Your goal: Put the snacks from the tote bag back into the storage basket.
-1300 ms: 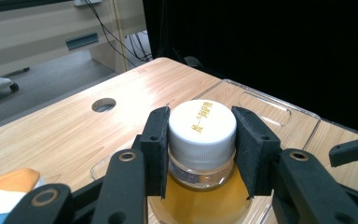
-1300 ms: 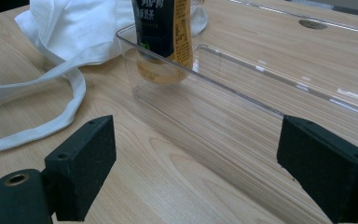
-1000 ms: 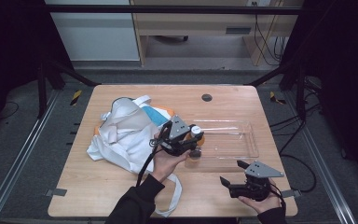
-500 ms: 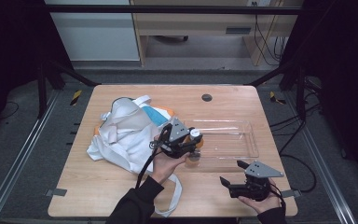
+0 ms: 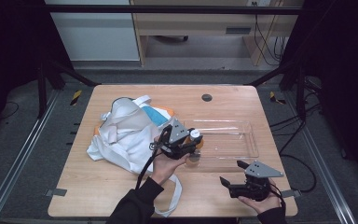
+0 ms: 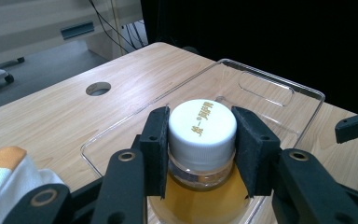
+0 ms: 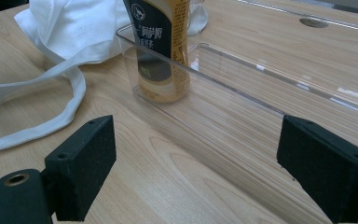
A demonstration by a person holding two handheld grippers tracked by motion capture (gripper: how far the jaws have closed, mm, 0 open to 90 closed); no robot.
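A bottle of amber drink [image 7: 161, 46] with a dark label and a white cap [image 6: 202, 122] stands upright in the left end of a clear plastic tray [image 5: 235, 125]. Its base looks to be on the tray floor. My left gripper [image 5: 186, 140] is shut on the bottle, with a black pad [image 6: 156, 149] pressed on each side of the cap. My right gripper [image 5: 228, 183] rests low near the table's front right edge. It is open, its pads [image 7: 81, 172] stand wide apart with nothing between them, and it points at the tray's near wall [image 7: 242, 93].
A white cloth bag [image 5: 126, 130] with orange and blue parts lies left of the tray, and its strap [image 7: 51, 126] trails toward the front edge. A round hole [image 5: 207, 97] sits in the tabletop at the back. The tray's right part [image 6: 270, 77] holds nothing.
My left gripper has sunk a little with the bottle into the tray's left end. The right gripper has stayed where it was.
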